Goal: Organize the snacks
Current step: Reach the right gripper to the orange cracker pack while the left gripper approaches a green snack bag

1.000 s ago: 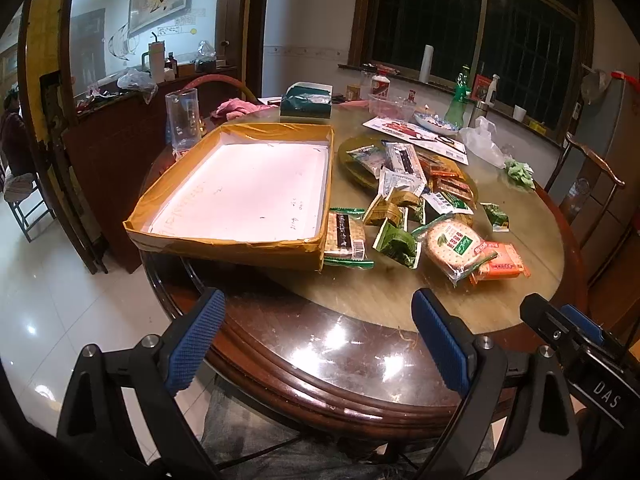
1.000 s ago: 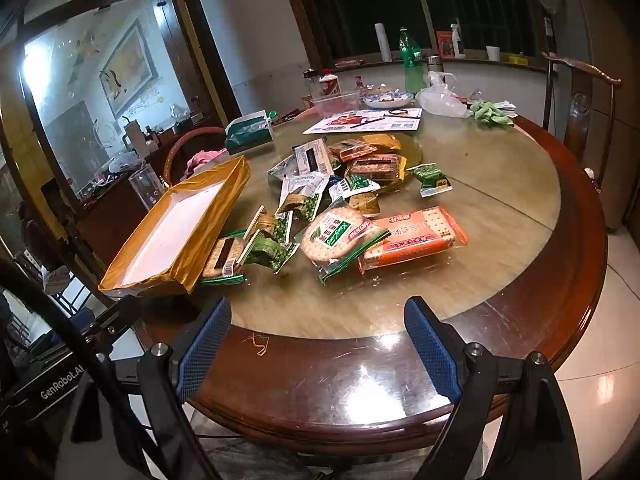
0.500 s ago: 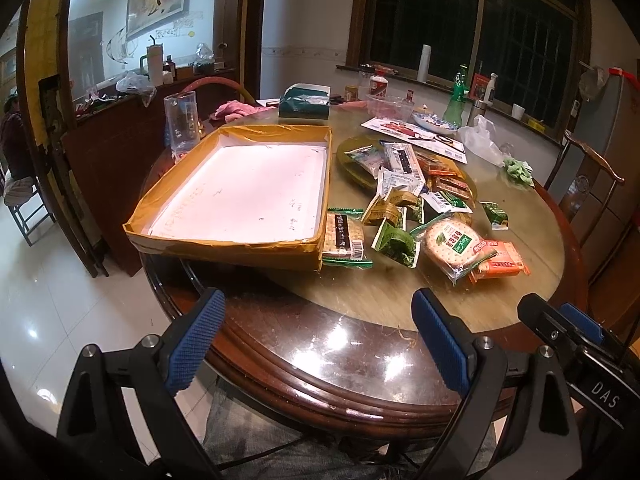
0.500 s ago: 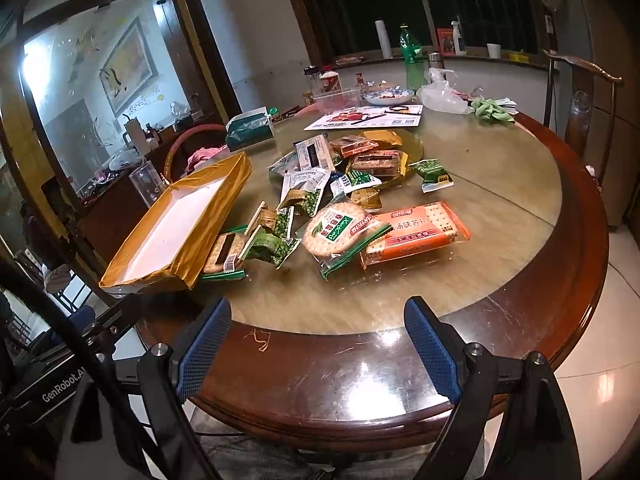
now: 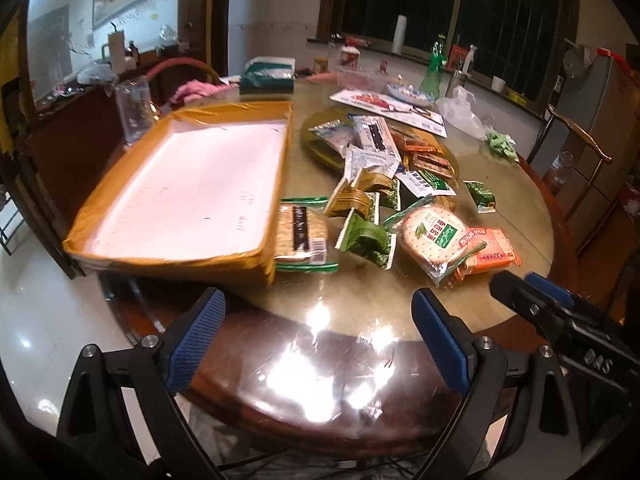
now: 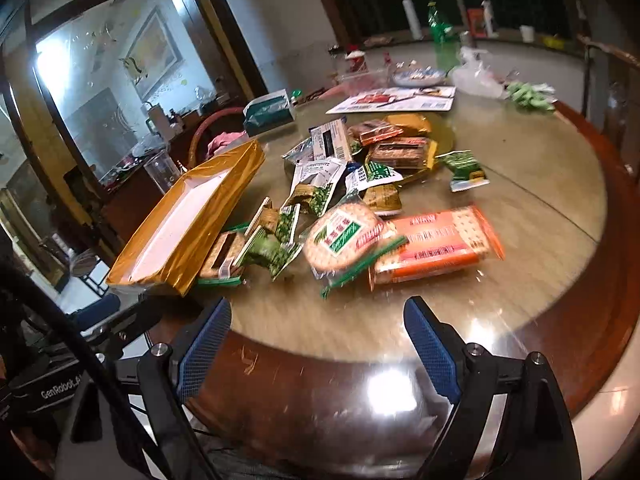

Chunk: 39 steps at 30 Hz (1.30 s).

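The snacks [image 6: 352, 208] lie in a loose heap near the middle of the round table [image 6: 560, 208], some of them on a green plate [image 5: 320, 144]. Just beside the heap, on its left, stands the gold box [image 5: 192, 248] with a bare white bottom; I judge it is there to receive them. My right gripper [image 6: 316, 336] and my left gripper [image 5: 318, 330] hang over the near table edge, both with fingers spread wide and holding nothing, ready for a first packet.

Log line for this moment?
left tool: open, empty | right tool: open, empty | snacks: loose on table | tray: empty
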Tool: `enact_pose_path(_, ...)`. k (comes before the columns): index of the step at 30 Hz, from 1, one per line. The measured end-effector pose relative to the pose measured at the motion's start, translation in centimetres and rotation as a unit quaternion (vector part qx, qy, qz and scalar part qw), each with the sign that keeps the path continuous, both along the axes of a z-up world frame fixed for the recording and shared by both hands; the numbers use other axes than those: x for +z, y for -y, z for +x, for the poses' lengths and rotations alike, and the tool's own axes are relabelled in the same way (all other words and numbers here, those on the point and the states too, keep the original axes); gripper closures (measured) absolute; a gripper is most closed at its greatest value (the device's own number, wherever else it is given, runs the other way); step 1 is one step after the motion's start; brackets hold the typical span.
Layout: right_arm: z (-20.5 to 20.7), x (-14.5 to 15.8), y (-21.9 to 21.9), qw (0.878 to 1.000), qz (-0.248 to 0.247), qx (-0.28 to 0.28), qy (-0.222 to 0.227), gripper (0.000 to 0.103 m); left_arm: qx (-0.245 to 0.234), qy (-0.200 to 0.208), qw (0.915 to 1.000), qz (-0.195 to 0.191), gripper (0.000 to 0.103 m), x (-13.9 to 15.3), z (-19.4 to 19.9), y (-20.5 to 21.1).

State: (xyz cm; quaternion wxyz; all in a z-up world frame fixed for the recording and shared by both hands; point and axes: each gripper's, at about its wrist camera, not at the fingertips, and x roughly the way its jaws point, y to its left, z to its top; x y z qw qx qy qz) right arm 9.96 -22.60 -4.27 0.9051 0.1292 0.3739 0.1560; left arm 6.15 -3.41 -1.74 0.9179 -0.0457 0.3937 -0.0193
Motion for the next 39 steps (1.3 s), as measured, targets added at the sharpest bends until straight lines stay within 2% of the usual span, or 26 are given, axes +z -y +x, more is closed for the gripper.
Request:
enact_pose_path(2,2.2,-0.1,0.3,1.000,-0.007,0.004,-0.003,0.015,-0.005,-0.014,0.9998,-0.014,0.009,-0.2,1.0,0.1)
enact_pose_path(6,6.6,-0.7,0.7,1.000,-0.015,0.010,-0.019,0.021,-0.012,-0.020,0.9996,-0.015,0.009,-0.3,2.8,0.7)
enact_pose_path(10,10.1,-2.4,-0.5,0.996,-0.052,0.046,-0.054,0.023,-0.015,-0.031,0.9991,-0.024,0.009,-0.3,4.6,0.8)
enact_pose_path(11,10.3,-2.9,-0.8,0.995,-0.053,0.055,-0.063,0.028,-0.017,-0.035,0.9987,-0.031,0.009,-0.4,4.8,0.6)
enact_pose_path(13,9.5,-2.8,-1.7,0.993,-0.083,0.067,-0.045,0.029,-0.018,-0.041,0.9983,-0.037,0.009,-0.7,5.2,0.6)
enact_pose_path(15,8.2,-2.9,-2.7,0.989,-0.128,0.068,-0.028,0.034,-0.020,-0.047,0.9977,-0.045,0.009,-0.7,5.4,0.5)
enact_pose_path(17,6.4,-3.0,-3.8,0.983,-0.172,0.070,-0.008,0.049,-0.022,-0.052,0.9973,-0.047,0.009,-0.8,5.8,0.5)
enact_pose_path(19,5.1,-2.6,-3.7,0.983,-0.169,0.072,-0.003,0.058,-0.022,-0.054,0.9975,-0.040,0.009,-1.1,6.1,0.8)
enact_pose_path(21,4.4,-2.1,-2.8,0.986,-0.153,0.069,-0.002,0.072,-0.027,-0.057,0.9974,-0.036,0.009,-1.4,6.5,1.1)
enact_pose_path(23,4.0,-1.4,-1.4,0.991,-0.118,0.068,0.004,0.087,-0.035,-0.057,0.9974,-0.028,0.009,-1.6,6.9,1.6)
enact_pose_path(25,4.4,-1.1,-0.6,0.993,-0.105,0.058,0.002,0.092,-0.048,-0.059,0.9970,-0.014,0.010,-2.0,7.5,2.3)
enact_pose_path(28,4.7,-1.2,0.7,0.995,-0.087,0.049,-0.002,0.094,-0.079,-0.057,0.9950,0.020,0.016,-2.7,8.7,3.6)
enact_pose_path(31,4.9,-1.2,1.5,0.996,-0.078,0.042,-0.002,0.096,-0.102,-0.049,0.9922,0.052,0.027,-3.1,9.8,4.5)
enact_pose_path(34,4.8,-1.0,2.2,0.997,-0.076,0.034,0.000,0.097,-0.143,-0.052,0.9873,0.048,0.027,-3.4,10.7,5.3)
enact_pose_path(39,5.0,-0.8,3.6,0.996,-0.084,0.006,0.002,0.101,-0.207,-0.080,0.9722,0.075,0.028,-4.4,10.7,7.1)
